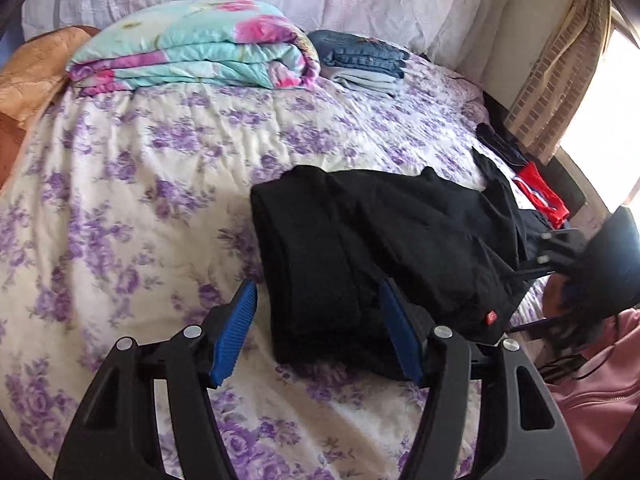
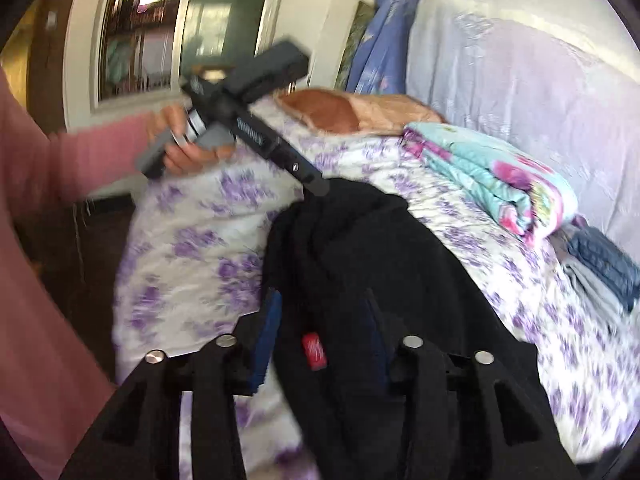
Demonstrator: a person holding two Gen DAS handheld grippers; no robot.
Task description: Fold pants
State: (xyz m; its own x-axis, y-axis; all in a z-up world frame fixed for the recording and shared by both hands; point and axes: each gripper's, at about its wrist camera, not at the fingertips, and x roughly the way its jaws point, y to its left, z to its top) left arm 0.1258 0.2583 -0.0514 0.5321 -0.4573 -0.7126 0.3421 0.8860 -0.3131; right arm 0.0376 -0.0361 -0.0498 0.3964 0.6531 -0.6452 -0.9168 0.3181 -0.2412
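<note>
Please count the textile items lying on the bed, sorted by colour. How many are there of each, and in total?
Black: 1, the black pants
Floral turquoise and pink: 1, the folded quilt
Blue denim: 1, the folded jeans
Pale blue: 1, the folded garment under the jeans
Red: 1, the red garment at the bed's edge
Total: 5

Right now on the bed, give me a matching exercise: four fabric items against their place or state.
Items:
1. black pants
2. floral quilt
3. folded jeans
4. red garment

Places or states:
A. far side, rolled up
B. at the bed's right edge
C. partly folded, nearest the left gripper
D. stacked right of the quilt

Pairs: 1-C, 2-A, 3-D, 4-B
</note>
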